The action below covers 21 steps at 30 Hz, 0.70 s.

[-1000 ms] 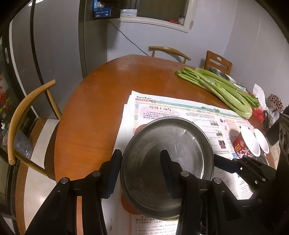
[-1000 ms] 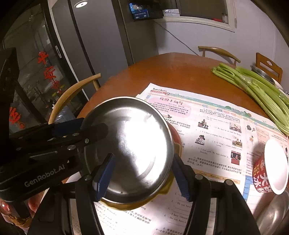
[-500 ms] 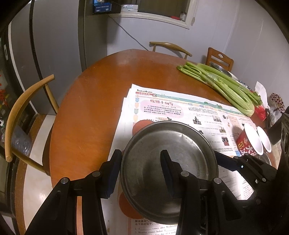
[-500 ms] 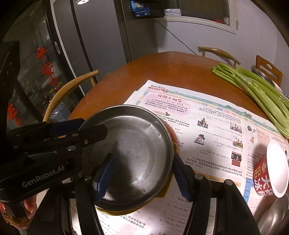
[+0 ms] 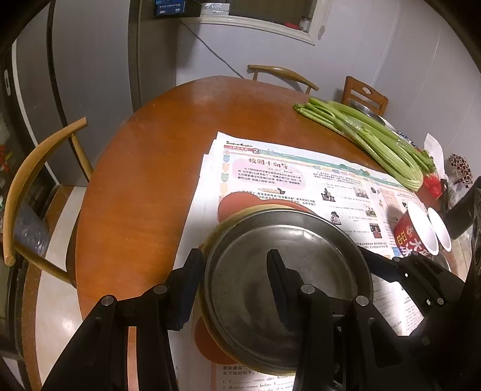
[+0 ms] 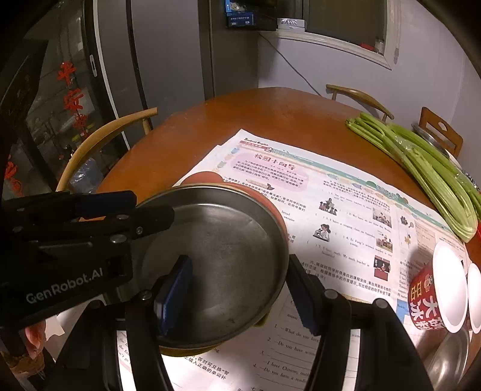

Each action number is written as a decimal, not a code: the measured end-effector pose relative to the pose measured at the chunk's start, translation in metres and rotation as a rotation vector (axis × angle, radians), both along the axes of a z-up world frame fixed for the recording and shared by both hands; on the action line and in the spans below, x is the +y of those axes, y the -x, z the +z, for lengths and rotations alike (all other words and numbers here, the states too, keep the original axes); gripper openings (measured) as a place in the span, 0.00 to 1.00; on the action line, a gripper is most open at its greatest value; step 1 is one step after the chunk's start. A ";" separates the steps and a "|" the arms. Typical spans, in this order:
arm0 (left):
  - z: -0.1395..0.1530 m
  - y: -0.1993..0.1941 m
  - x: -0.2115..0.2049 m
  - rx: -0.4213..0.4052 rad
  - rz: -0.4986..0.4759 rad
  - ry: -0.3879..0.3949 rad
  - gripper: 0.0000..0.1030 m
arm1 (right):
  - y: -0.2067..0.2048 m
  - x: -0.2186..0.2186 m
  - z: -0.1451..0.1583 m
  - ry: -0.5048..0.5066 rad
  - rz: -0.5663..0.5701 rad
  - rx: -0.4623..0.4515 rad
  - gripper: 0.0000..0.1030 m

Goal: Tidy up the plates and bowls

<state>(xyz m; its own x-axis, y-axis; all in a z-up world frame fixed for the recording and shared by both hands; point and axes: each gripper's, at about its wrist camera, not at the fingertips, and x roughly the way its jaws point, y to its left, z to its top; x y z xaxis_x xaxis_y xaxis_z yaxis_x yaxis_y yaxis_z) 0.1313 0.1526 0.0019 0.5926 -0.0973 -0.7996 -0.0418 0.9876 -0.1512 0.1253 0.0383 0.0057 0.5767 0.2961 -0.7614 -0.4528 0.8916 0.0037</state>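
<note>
A home dining corner: a round wooden table (image 5: pixel 144 186) spread with newspaper (image 5: pixel 300 186), curved-back wooden chairs (image 5: pixel 33 168) around it, celery stalks (image 5: pixel 369 138) at the right, a tall grey fridge (image 6: pixel 168 60) in the upper left, and a window sill (image 5: pixel 249 27) along the top.

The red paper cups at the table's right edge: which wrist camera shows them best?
The right wrist view: the red paper cups sit large in its lower right, their red wall, white lettering and white insides plain, one mostly cut by the frame edge. The left wrist view shows them smaller and farther off, both rims visible.
</note>
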 end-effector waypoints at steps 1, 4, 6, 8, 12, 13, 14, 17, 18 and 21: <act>0.000 0.000 0.000 -0.001 0.000 0.000 0.43 | 0.000 -0.001 0.000 -0.003 0.000 0.001 0.62; 0.000 0.001 0.001 -0.002 0.003 0.008 0.43 | 0.001 -0.002 0.000 -0.005 0.002 -0.001 0.62; 0.000 0.001 0.001 -0.002 0.007 0.013 0.43 | 0.002 -0.002 -0.001 -0.005 0.003 -0.002 0.62; 0.000 0.001 0.001 -0.002 0.009 0.016 0.44 | 0.003 -0.003 -0.002 -0.009 0.003 0.000 0.62; 0.003 0.003 0.002 -0.010 0.010 0.025 0.45 | 0.004 -0.007 -0.002 -0.033 0.007 0.014 0.62; 0.005 0.004 0.003 -0.014 0.013 0.025 0.45 | 0.004 -0.008 -0.002 -0.037 0.008 0.017 0.62; 0.006 0.005 0.003 -0.019 0.015 0.026 0.45 | 0.004 -0.008 -0.003 -0.038 0.009 0.019 0.62; 0.009 0.007 0.005 -0.026 0.020 0.025 0.45 | 0.006 -0.009 -0.002 -0.040 0.009 0.017 0.62; 0.010 0.008 0.006 -0.028 0.025 0.025 0.45 | 0.007 -0.009 -0.001 -0.044 0.011 0.013 0.62; 0.011 0.011 0.015 -0.022 0.049 0.046 0.46 | 0.009 -0.014 0.003 -0.065 0.008 0.000 0.62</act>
